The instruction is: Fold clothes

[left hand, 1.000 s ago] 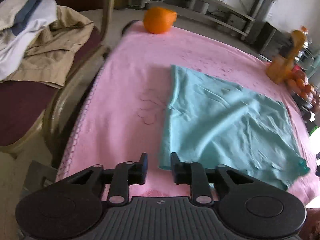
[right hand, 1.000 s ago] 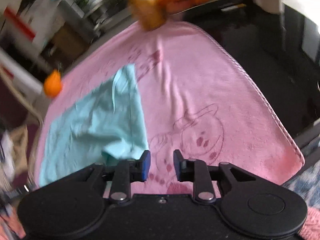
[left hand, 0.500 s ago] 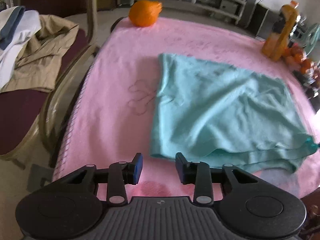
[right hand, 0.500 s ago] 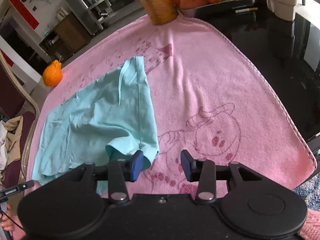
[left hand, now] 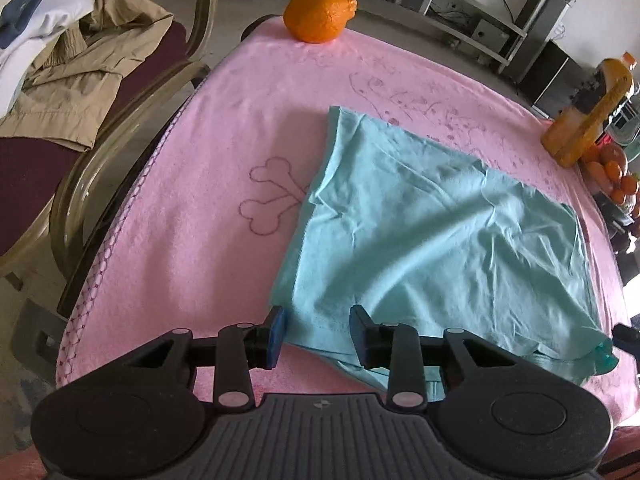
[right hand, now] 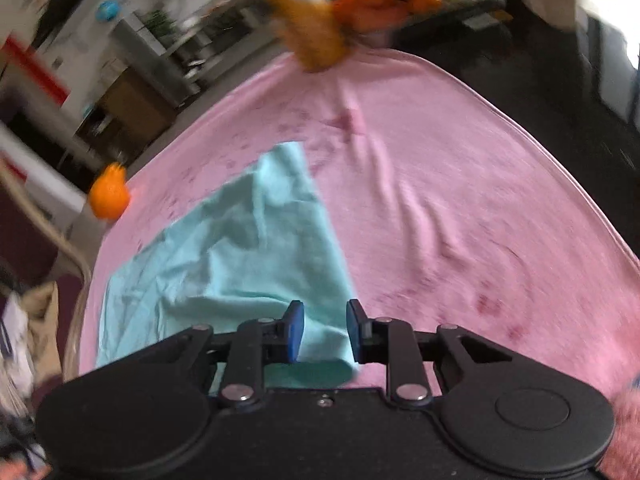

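My left tongs sit low at the near edge of the surface, their jaws closing, with a gap left between the blue pads. The near-left corner of the teal garment lies in that gap, and I cannot see either pad pressing on it. My right tongs are also closing, narrower than the left. The garment's near-right corner lies between and under them; this view is blurred, so I cannot tell whether the pads touch the cloth.

The garment is thin, pale teal and lightly creased, spread nearly flat in a rough rectangle. A stitched hem runs along its near edge, where a second layer shows beneath, and a small fold sits at its far-left corner. It rests on a pink towel printed with a bone outline, which covers the surface.

To the garment's left lies a wide strip of bare pink towel. An orange fruit stands at the towel's far edge, well apart from the garment. An orange juice bottle stands at the far right corner, with more fruit just beyond it. To the left, off the surface, a chair carries a heap of clothes.
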The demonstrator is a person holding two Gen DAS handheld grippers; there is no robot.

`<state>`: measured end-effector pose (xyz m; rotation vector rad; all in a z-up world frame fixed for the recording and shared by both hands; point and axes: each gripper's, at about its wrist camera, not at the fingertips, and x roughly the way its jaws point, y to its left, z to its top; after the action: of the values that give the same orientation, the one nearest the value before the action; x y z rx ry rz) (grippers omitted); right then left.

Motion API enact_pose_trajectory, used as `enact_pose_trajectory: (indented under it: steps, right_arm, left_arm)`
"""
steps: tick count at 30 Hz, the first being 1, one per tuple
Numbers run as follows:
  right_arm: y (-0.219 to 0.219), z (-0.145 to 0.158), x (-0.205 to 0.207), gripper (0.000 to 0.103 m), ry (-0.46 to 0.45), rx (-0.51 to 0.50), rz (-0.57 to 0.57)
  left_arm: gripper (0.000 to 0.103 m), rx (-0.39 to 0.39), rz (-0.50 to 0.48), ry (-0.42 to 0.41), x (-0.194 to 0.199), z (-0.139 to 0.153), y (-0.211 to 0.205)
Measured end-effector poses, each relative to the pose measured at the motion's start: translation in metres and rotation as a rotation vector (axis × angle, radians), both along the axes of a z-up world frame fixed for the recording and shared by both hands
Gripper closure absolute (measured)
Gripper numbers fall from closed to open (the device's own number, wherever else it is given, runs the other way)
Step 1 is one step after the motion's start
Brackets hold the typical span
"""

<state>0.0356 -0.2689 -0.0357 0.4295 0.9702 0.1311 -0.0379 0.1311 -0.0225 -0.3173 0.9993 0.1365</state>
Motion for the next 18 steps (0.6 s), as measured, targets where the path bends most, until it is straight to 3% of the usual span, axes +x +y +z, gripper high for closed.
enact_pose_trajectory:
  steps: [2,5,7,9,12,15,18]
  right_arm:
    - [0.013,-0.002,0.006,0.078,0.015,-0.063,0.033]
    - [0.027,-0.011,0.007,0.082,0.093,-0.172,0.089]
    - [0.032,-0.007,0.0,0.081,0.096,-0.299,0.097]
    - [0.026,-0.004,-0.007,0.081,0.086,-0.336,0.081]
    - [0.004,0.004,-0.01,0.08,0.038,-0.217,0.017]
    - [-0.014,0.009,-0.009,0.08,-0.01,-0.033,-0.039]
    - [-0.012,0.007,-0.006,0.08,-0.007,0.04,-0.037]
  left_arm:
    - [0.07,0.049,-0.028,0.043,0.001,-0.005,-0.005]
    - [0.061,0.133,-0.062,0.09,-0.004,-0.01,-0.009]
    - [0.062,0.144,-0.043,0.083,-0.008,-0.008,-0.002]
    - [0.07,0.109,0.009,0.055,-0.013,-0.003,0.011]
    - [0.068,-0.053,0.08,-0.035,-0.02,0.006,0.033]
    - [0.068,-0.171,0.117,-0.066,-0.02,0.007,0.041]
    - [0.068,-0.19,0.103,-0.037,-0.011,0.002,0.032]
